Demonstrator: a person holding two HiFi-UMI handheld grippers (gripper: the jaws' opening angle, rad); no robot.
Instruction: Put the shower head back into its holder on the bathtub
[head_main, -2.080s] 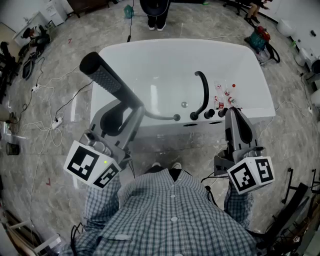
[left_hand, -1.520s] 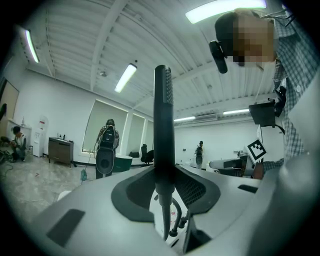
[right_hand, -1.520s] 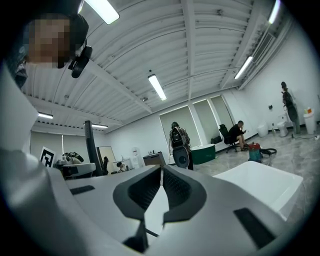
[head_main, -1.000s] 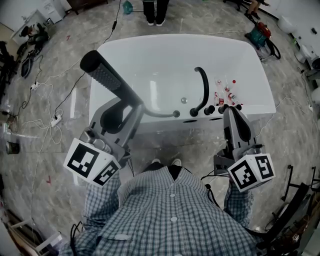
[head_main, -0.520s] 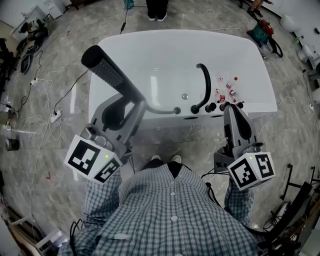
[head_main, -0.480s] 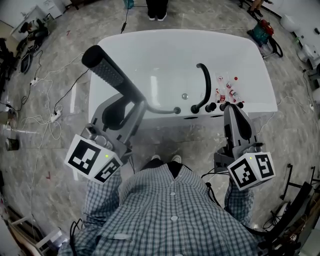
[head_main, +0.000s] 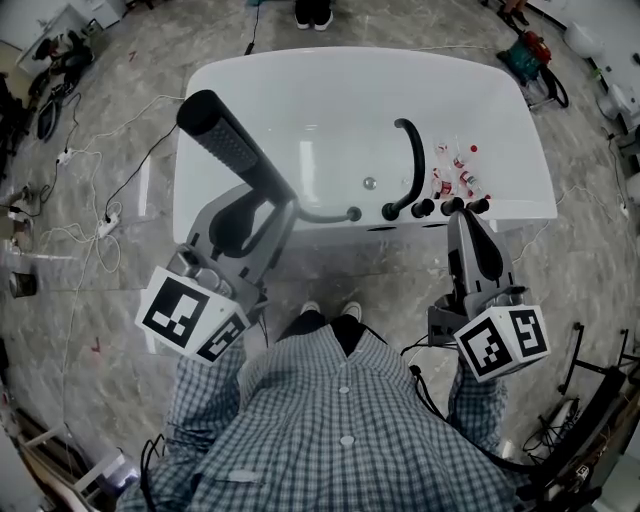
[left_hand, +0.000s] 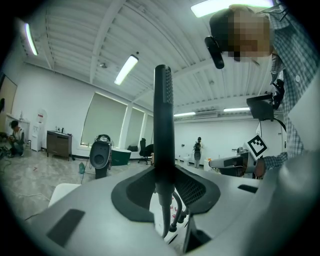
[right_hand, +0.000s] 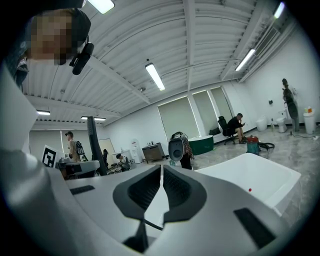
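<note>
The black shower head (head_main: 232, 145) sticks up and to the left from my left gripper (head_main: 272, 205), which is shut on its handle, over the near left part of the white bathtub (head_main: 300, 90). Its grey hose (head_main: 322, 214) runs to a black fitting (head_main: 352, 213) on the tub's near rim. In the left gripper view the shower head (left_hand: 163, 125) stands upright between the closed jaws of the left gripper (left_hand: 164, 187). My right gripper (head_main: 468, 222) is shut and holds nothing, just short of the rim by the black knobs (head_main: 448, 207). The right gripper (right_hand: 161, 182) looks over the tub (right_hand: 250, 175).
A curved black faucet spout (head_main: 410, 165) rises from the near rim. Small red and white items (head_main: 455, 175) lie on the rim's right end. Cables (head_main: 110, 215) trail on the floor to the left. A person's feet (head_main: 315, 10) stand beyond the tub.
The tub has come a little nearer in the head view. My left gripper and the shower head have shifted slightly right. The right gripper has barely moved.
</note>
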